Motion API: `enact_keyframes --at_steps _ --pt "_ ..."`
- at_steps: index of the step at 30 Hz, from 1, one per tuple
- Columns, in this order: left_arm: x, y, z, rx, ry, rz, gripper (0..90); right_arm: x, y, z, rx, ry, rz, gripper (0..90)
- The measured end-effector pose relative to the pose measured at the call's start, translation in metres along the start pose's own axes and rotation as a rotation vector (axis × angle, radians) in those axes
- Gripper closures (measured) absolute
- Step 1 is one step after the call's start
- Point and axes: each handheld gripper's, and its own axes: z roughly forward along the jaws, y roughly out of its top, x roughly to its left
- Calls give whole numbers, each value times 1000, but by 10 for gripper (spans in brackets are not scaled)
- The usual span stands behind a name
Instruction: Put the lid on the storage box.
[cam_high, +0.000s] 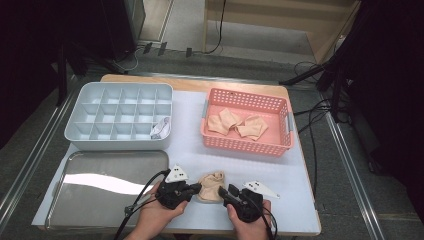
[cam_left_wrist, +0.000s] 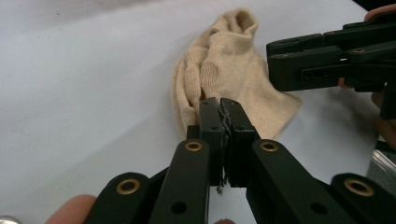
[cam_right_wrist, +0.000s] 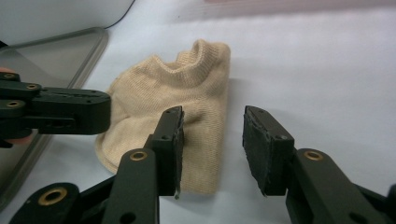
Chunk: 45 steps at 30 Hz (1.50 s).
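Observation:
A beige sock lies crumpled on the white mat near the table's front edge, between my two grippers. My left gripper is shut, its tips pinching the sock's edge, as the left gripper view shows close up. On the other side, my right gripper stands open. In the right gripper view one jaw hangs over the sock and the other over bare mat, and neither pad presses on it. Each view also shows the other gripper: the right gripper and the left gripper.
A pink basket at the back right holds several beige socks. A white divided box at the back left has a pale rolled item in one corner cell. A metal tray lies front left, beside my left hand.

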Motion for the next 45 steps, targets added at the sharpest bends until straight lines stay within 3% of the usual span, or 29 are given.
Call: enact_keyframes --at_steps 2,5,8,10,12,17,22,27,30,35,41,44,45 --pt "2 0 1 4 22 3 900 -1 0 3 1 28 15 584" --pt "4 -1 2 10 23 -1 900 -2 -1 5 14 51 50 610" --pt "3 -1 1 -1 25 -7 900 -2 -2 6 19 59 44 678" --pt "3 0 -2 -13 26 -9 894 -1 -2 6 20 43 55 782" --pt "3 2 -10 -48 24 -21 888 1 -1 4 5 38 55 825" --pt "-4 8 -16 -70 1 -18 886 4 0 4 -8 22 42 836" --pt "-17 14 1 -13 -15 19 897 8 0 3 -23 20 26 837" --pt "-20 16 19 54 -14 22 900 11 1 0 -40 33 23 838" --pt "-15 17 22 52 -8 -14 900 12 2 -1 -54 63 35 845" --pt "-13 17 25 57 -3 -30 900 17 4 0 -66 89 12 851" --pt "-2 13 24 43 -62 -94 900 26 3 4 -66 115 3 851" --pt "-2 14 22 48 -65 -97 900 28 2 5 -76 111 -7 850" --pt "-1 15 14 38 -44 -84 885 29 2 5 -73 107 -5 850"
